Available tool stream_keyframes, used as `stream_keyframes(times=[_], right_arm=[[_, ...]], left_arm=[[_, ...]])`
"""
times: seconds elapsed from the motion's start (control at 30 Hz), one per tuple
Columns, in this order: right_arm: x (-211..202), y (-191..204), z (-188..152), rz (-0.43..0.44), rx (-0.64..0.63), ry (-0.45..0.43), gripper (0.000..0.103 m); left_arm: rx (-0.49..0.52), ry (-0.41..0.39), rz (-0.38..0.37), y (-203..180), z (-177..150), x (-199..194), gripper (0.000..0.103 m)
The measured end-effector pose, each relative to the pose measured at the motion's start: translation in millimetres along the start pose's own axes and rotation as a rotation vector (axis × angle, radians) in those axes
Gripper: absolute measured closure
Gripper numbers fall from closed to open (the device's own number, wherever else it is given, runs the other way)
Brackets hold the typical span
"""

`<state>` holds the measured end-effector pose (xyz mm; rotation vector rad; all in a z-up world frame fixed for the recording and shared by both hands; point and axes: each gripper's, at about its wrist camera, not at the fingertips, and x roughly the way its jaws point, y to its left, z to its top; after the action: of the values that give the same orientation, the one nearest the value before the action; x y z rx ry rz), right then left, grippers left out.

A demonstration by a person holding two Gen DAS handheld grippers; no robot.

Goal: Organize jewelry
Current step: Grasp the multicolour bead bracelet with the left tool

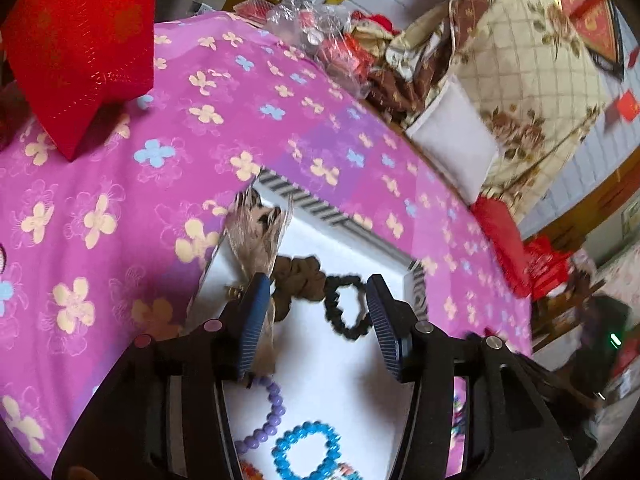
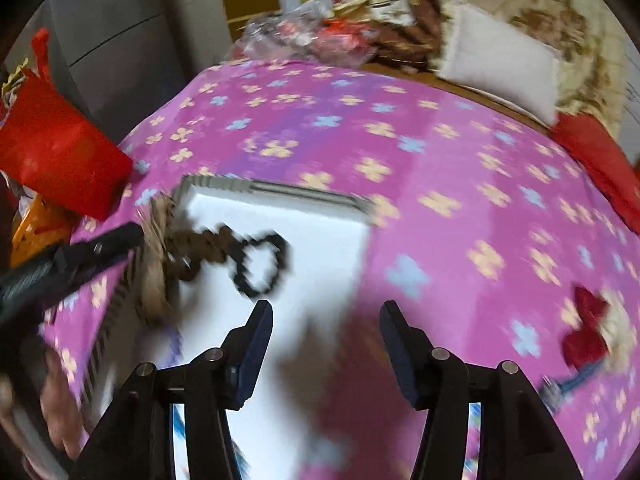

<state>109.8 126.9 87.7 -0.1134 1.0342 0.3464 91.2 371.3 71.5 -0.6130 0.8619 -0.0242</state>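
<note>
A white tray [image 1: 336,364] with a striped rim lies on the pink flowered cloth. In it are a brown scrunchie [image 1: 298,276], a black scrunchie [image 1: 346,306], a purple bead bracelet [image 1: 266,416] and a blue bead bracelet [image 1: 308,452]. My left gripper [image 1: 314,296] is open over the tray; a beige leopard-print ribbon bow [image 1: 256,232] lies against its left finger [image 1: 252,320]. My right gripper [image 2: 326,312] is open and empty above the tray's right edge [image 2: 366,248]. The right wrist view is blurred; it shows the left gripper [image 2: 80,256] beside the bow [image 2: 154,256], and a red bow [image 2: 588,328] on the cloth at right.
A red gift bag [image 1: 84,40] stands at the far left of the cloth. Clear plastic wrappers [image 1: 316,32] and red packets lie at the far edge. A floral quilt [image 1: 520,72] and a white pillow [image 1: 452,140] are beyond the cloth at right.
</note>
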Motion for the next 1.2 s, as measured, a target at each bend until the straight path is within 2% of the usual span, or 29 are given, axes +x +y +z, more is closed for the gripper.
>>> stream_keyframes(times=[0.13,0.2,0.23,0.33,0.53,0.67,0.73,0.8,0.87,1.03,1.2], right_arm=[[-26,-49,-43,-0.041,0.070,-0.003,0.050],[-36,-74,-64,-0.061,0.108,-0.005,0.050],[-39,-84,-73,-0.070,0.128,-0.004,0.050],[-45,-111,-95,-0.075,0.192,0.004,0.050],[-48,-142,-126,-0.098,0.268,0.011,0.050],[-53,-151,-136,-0.114,0.288,0.000,0.050],[-55,-151,-141,-0.121,0.286,-0.007,0.050],[-55,-151,-147,-0.116,0.284,-0.007,0.049],[-55,-153,-152,-0.112,0.288,-0.006,0.049],[-58,-170,-168,-0.102,0.328,-0.014,0.049],[-66,-190,-185,-0.086,0.381,-0.032,0.049]], left_arm=[[0.067,0.098,0.092,-9,-15,15,0.057],[0.105,0.147,0.129,-14,-23,27,0.086],[0.129,0.159,0.161,-17,-26,33,0.088],[0.147,0.151,0.213,-20,-28,45,0.089],[0.116,0.088,0.210,-21,-14,68,0.088],[0.149,0.082,0.155,-36,-17,61,0.082],[0.180,0.040,0.124,-48,-20,44,0.074],[0.203,-0.015,0.078,-59,-25,22,0.058],[0.210,-0.056,0.024,-67,-31,3,0.053],[0.221,-0.055,-0.089,-89,-56,-21,0.053],[0.371,0.010,-0.187,-149,-101,-19,0.056]])
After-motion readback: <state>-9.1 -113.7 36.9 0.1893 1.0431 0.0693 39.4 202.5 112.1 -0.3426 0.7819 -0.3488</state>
